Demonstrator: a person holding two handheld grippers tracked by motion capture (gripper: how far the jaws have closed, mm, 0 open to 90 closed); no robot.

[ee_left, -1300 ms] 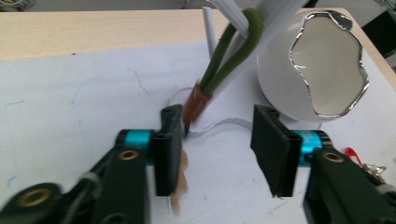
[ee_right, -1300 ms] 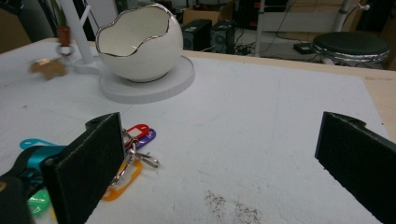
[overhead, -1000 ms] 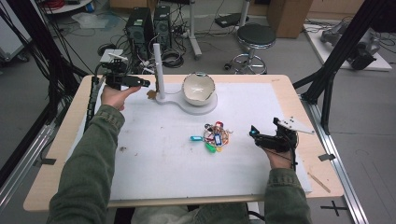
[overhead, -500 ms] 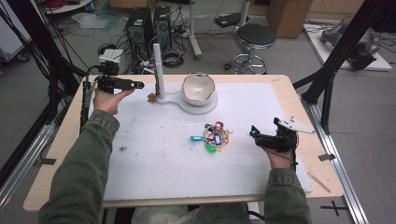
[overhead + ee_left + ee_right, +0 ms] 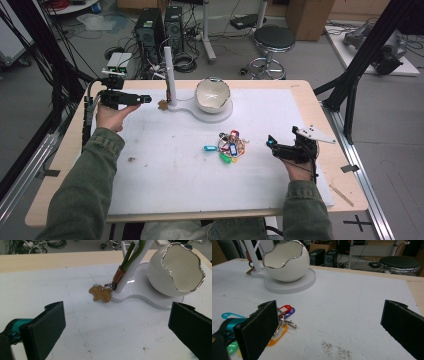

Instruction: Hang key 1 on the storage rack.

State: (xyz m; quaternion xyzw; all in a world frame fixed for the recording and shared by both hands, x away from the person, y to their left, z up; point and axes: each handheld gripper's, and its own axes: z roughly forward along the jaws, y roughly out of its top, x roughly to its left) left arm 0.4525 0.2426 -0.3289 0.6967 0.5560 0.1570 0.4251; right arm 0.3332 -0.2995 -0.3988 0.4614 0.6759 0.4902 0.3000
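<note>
A white egg-shaped bowl (image 5: 212,95) (image 5: 175,272) (image 5: 285,261) sits on a white base (image 5: 220,114) with an upright post (image 5: 169,75). A brown charm (image 5: 162,104) (image 5: 101,293) hangs by a green strap from that post and rests on the mat. My left gripper (image 5: 145,99) (image 5: 117,312) is left of the post, pointing at the charm. Its jaws have just been opening, and nothing is between them. A bunch of coloured key tags (image 5: 230,147) (image 5: 282,315) lies mid-mat. My right gripper (image 5: 270,142) (image 5: 329,307) stands open just right of the bunch, apart from it.
A white mat (image 5: 175,170) covers most of the wooden table (image 5: 60,165). Black frame struts (image 5: 350,95) rise at both sides. A stool (image 5: 272,40) and computer towers (image 5: 160,25) stand on the floor beyond the far edge. A small wooden stick (image 5: 342,195) lies front right.
My left gripper has drawn back a little from the post, toward the left and nearer me. The right gripper and the key tags have not moved.
</note>
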